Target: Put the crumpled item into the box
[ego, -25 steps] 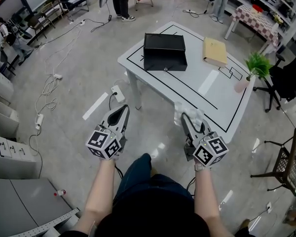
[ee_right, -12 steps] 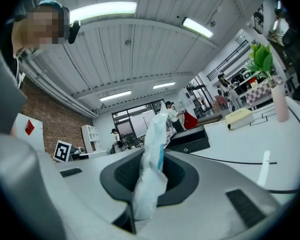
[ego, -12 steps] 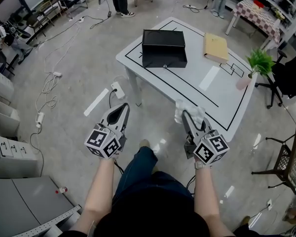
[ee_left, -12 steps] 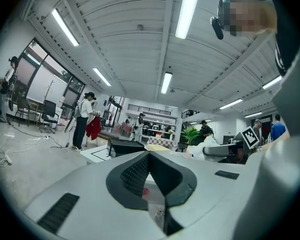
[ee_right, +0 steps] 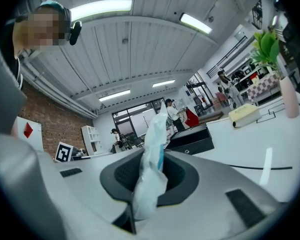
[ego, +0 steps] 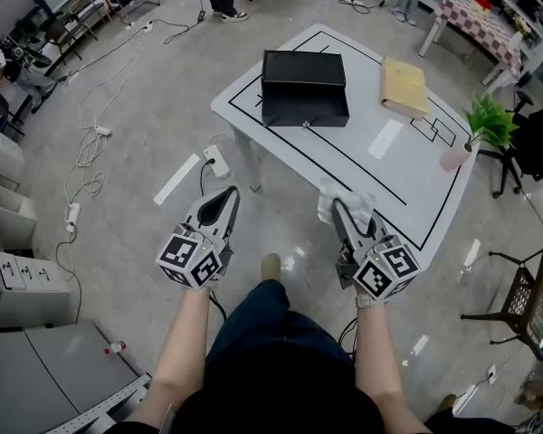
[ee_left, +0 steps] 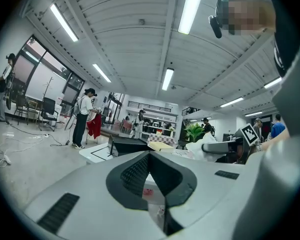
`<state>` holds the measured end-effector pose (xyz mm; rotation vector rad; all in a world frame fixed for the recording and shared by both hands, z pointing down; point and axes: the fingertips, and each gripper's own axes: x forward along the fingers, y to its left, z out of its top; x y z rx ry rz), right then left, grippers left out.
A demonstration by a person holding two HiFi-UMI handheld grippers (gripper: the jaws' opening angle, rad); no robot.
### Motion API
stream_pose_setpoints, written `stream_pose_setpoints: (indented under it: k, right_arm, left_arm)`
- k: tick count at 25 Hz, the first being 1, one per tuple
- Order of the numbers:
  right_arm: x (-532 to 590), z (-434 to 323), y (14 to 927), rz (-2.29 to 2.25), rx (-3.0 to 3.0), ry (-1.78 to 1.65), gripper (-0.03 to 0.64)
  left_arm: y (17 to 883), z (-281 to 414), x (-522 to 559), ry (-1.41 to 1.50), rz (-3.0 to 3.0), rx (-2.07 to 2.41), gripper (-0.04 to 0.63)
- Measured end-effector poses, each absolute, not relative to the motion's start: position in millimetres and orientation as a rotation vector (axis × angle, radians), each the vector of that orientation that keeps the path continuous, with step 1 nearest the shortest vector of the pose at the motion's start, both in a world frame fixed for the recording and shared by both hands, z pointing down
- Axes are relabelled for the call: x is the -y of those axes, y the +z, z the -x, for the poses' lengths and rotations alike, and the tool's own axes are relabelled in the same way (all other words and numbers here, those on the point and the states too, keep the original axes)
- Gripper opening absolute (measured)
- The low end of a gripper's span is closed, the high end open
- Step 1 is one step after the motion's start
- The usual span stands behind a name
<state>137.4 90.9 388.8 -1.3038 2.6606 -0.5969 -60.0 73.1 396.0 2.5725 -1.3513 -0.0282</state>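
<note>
A crumpled white item (ego: 342,202) with a blue streak (ee_right: 151,169) sticks up between the jaws of my right gripper (ego: 344,217), which is shut on it, just short of the white table's near corner. The black box (ego: 303,87), lid closed as far as I can tell, sits on the table's far left part; in the right gripper view the black box (ee_right: 191,139) lies ahead past the held item. My left gripper (ego: 223,202) hangs over the floor to the left of the table, jaws together and holding nothing.
On the white table (ego: 380,165) with black outline tape lie a tan folder (ego: 404,86) and a potted plant in a pink vase (ego: 481,127). Cables and a power strip (ego: 214,168) trail on the floor at left. A black chair (ego: 534,134) stands at right; people stand at the far end.
The table and box have drawn slightly nearer in the head view. Both grippers keep their pose, and the crumpled item stays in the right one.
</note>
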Motion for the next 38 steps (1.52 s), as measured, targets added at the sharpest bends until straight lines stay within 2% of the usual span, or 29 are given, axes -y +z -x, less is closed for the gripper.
stream_pose_setpoints:
  k: [38]
  right_arm:
    - [72.2, -109.6, 374.6, 1.458, -2.66, -0.515, 0.057]
  left_arm:
    - [398.2, 79.0, 118.6, -0.111, -2.614, 1.215, 0.011]
